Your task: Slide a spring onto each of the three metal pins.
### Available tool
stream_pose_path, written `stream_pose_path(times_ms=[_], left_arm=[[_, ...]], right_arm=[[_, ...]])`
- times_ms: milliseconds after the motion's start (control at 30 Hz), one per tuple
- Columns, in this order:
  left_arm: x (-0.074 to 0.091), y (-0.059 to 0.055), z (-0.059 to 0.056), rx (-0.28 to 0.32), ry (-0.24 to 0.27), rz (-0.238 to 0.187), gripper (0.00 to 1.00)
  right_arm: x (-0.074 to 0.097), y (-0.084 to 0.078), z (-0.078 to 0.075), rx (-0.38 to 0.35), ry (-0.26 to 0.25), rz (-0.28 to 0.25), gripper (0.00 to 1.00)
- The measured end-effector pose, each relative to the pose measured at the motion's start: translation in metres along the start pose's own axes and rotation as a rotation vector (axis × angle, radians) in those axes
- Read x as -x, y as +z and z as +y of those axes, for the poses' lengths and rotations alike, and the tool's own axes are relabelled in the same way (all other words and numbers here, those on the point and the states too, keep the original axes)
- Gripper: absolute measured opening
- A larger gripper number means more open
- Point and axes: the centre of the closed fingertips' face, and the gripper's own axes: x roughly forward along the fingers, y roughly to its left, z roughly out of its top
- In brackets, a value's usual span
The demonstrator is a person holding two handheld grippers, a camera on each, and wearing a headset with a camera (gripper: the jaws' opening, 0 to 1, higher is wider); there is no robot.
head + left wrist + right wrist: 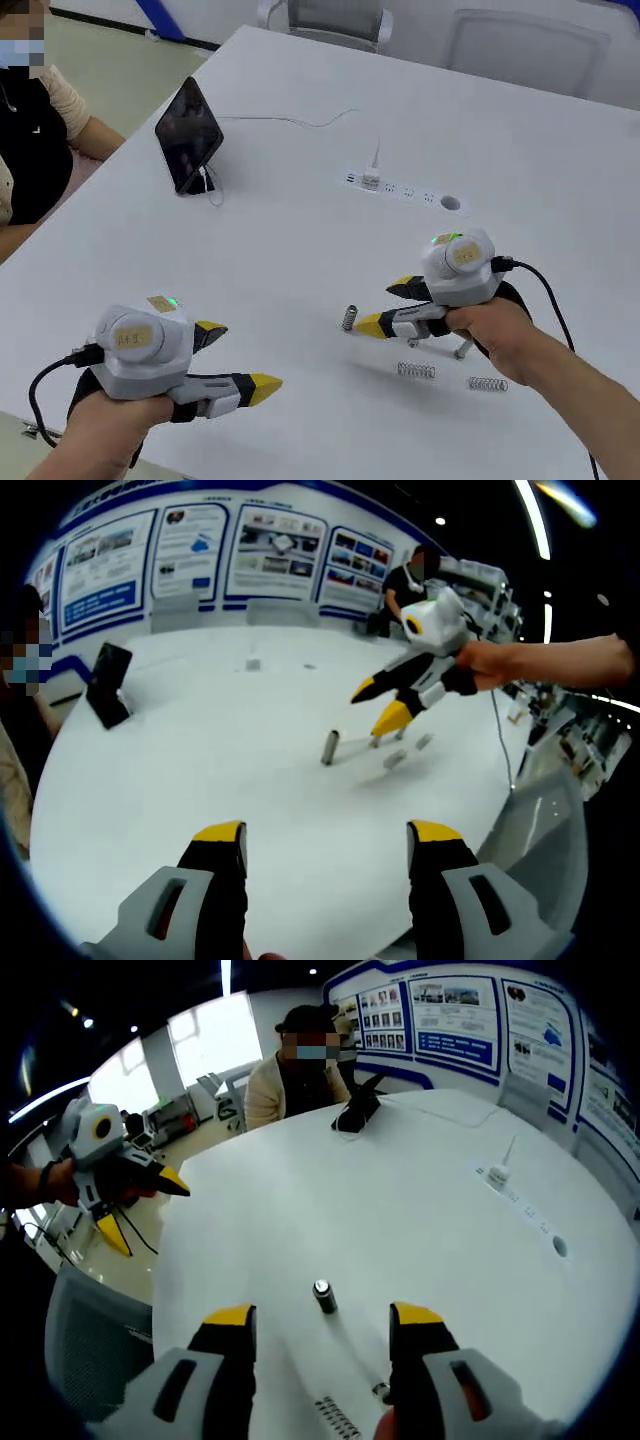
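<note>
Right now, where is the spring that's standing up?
In the head view the upright spring stands on the table, just left of the yellow tips of the right gripper.

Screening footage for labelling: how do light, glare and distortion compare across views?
Head view: even light, sharp, faint shadows under the springs. Left gripper view: fisheye bends the table edge, ceiling light streaks top right. Right gripper view: same bending, bright glare upper left.
</note>
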Motion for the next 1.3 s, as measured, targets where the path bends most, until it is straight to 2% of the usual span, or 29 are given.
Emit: stream_pose_path(times_ms=[267, 433, 567, 800, 1300], left_arm=[[0.0, 0.0, -0.003, -0.004, -0.007, 0.002, 0.66], [0.0, 0.001, -0.003, -0.009, -0.009, 0.003, 0.67], [-0.002, 0.001, -0.004, -0.013, -0.011, 0.006, 0.67], [-0.006, 0.001, -0.009, -0.028, -0.025, 0.016, 0.67], [-0.02, 0.01, -0.02, -0.047, -0.054, 0.017, 0.68]], right_arm=[[0.012, -0.005, 0.003, -0.042, -0.021, -0.035, 0.59], [0.021, -0.014, 0.006, -0.069, -0.04, -0.036, 0.65], [0.031, -0.018, 0.009, -0.105, -0.051, -0.073, 0.66], [0.049, -0.032, 0.01, -0.178, -0.067, -0.134, 0.69], [0.077, -0.061, 0.007, -0.246, -0.115, -0.177, 0.73]])
